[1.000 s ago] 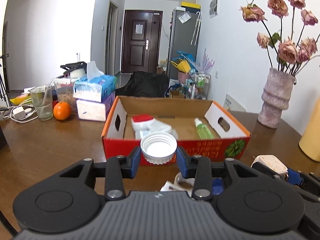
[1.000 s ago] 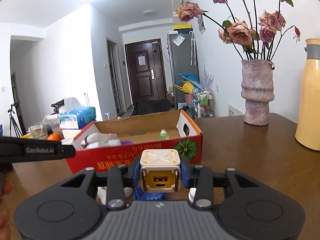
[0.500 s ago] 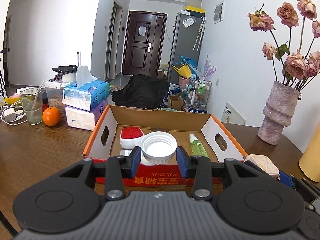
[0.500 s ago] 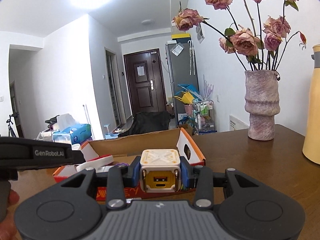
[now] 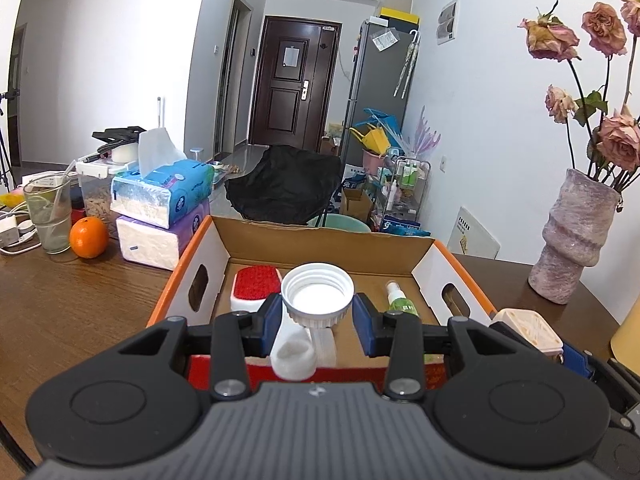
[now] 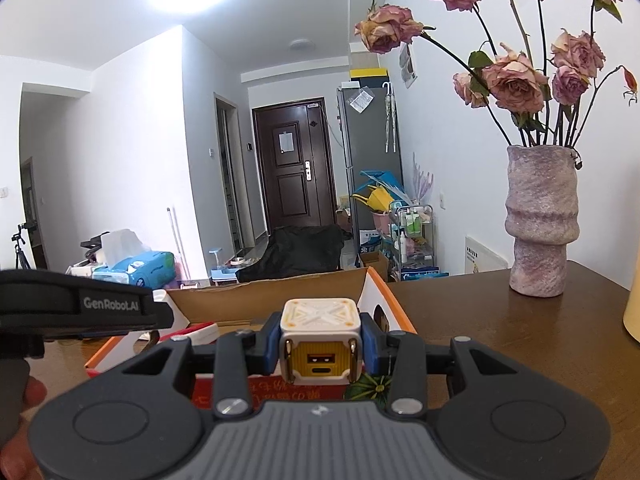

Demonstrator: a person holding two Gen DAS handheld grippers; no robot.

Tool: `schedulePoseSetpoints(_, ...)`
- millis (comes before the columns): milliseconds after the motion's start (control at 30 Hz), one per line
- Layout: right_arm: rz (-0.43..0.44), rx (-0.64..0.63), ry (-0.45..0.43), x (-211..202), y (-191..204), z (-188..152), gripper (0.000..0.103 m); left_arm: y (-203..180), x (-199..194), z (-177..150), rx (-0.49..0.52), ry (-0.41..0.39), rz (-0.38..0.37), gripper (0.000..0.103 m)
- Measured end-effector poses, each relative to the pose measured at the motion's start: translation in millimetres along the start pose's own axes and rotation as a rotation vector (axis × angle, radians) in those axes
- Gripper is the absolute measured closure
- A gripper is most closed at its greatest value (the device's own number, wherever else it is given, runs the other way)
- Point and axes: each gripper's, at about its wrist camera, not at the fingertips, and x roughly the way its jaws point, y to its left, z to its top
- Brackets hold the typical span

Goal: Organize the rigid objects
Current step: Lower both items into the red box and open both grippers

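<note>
Box [image 5: 208, 256] open above; brush [image 5: 256, 286] and bottle [image 5: 400, 300] inside.

On my brown worktop [image 5: 72, 312] I see an orange [image 5: 89, 237] just beside a glass [image 5: 48, 216] with a straw in it. Two packs of tissues [image 5: 162, 196] sit one on top of the other next to them. A bumpy pink vase [image 6: 540, 216] full of dried roses [image 6: 516, 80] stands near the wall, and far back there is a dark door [image 5: 294, 84].
</note>
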Motion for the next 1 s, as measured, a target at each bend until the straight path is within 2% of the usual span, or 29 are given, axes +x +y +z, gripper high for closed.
schedulePoseSetpoints(1000, 0.013, -0.072, 0.008, 87, -3, 18, 0.065, -6, 75, 35, 0.039, 0.009, 0.058, 0.063)
